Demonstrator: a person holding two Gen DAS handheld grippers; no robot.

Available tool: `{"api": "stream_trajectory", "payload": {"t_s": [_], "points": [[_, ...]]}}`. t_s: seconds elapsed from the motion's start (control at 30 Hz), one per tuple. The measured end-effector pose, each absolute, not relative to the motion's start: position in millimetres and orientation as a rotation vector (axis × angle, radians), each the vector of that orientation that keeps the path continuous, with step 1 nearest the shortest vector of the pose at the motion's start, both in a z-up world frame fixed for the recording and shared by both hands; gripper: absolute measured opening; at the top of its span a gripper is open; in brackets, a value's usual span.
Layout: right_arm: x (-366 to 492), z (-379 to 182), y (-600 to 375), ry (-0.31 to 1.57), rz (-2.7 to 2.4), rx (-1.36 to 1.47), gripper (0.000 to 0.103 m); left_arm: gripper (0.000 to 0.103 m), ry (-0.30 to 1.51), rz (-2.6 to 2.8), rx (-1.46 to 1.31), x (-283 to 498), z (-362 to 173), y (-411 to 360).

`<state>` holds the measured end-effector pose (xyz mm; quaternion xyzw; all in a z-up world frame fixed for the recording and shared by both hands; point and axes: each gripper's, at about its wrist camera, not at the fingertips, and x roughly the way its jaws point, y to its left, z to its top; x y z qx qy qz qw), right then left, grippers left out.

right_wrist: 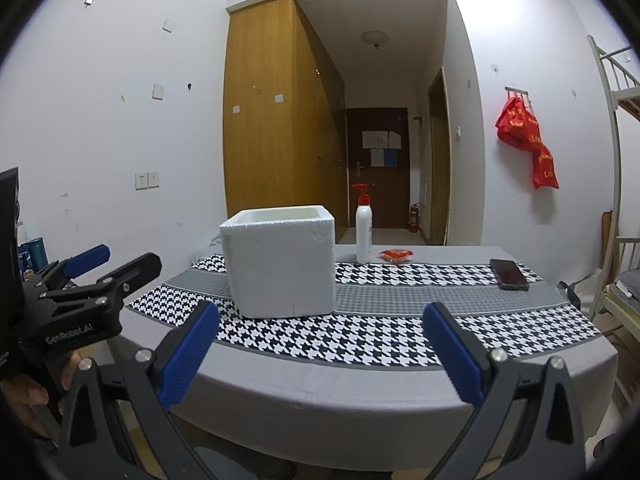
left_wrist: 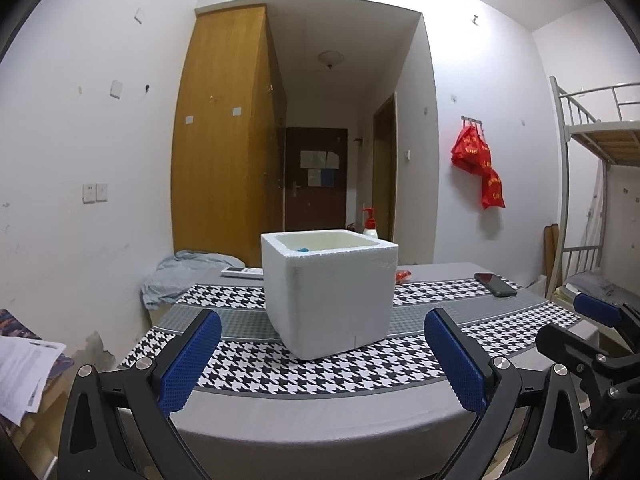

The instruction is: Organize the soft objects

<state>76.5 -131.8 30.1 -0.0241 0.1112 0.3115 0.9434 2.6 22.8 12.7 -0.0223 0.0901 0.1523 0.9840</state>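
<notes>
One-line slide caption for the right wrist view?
Open right gripper faces a white foam box on the houndstooth-covered table, with pump bottle, red packet and phone beyond.

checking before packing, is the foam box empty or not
Not empty: the left wrist view shows a small blue item inside the open-topped foam box.
</notes>
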Motion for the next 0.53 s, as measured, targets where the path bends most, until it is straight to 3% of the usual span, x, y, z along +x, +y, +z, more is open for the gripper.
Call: {"api": "stream_trajectory", "payload": {"t_s": [0.53], "points": [[73.9, 25.6, -132.5, 0.248, 0.622, -0.046, 0.103, 0.102, 0.187, 0.299, -0.054, -2.4, 9.9, 23.8]]}}
